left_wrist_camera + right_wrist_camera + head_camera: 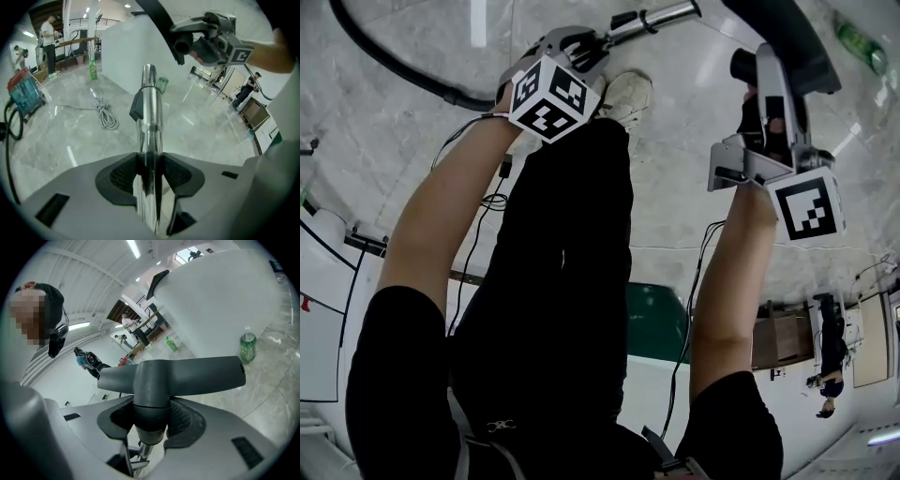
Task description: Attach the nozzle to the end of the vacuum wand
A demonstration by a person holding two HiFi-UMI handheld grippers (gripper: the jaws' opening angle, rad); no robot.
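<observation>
My left gripper [589, 49] at the top left of the head view is shut on the chrome vacuum wand [661, 17], whose free end points right. In the left gripper view the wand [149, 105] runs straight out between the pads of that gripper [150, 174], with a black clip on its side. My right gripper [761, 89] is shut on the neck of the dark grey T-shaped nozzle [787, 47]. In the right gripper view the nozzle's crossbar [187, 373] lies across above the right gripper [151, 414]. Wand end and nozzle are apart, a short gap between them.
A black hose [384, 56] curves over the marble floor from the wand's rear. My shoe [623, 98] is below the left gripper. A green bottle [247, 348] stands by a white partition. A coiled cable [107, 117] and a blue machine [26, 91] sit further off, with people behind.
</observation>
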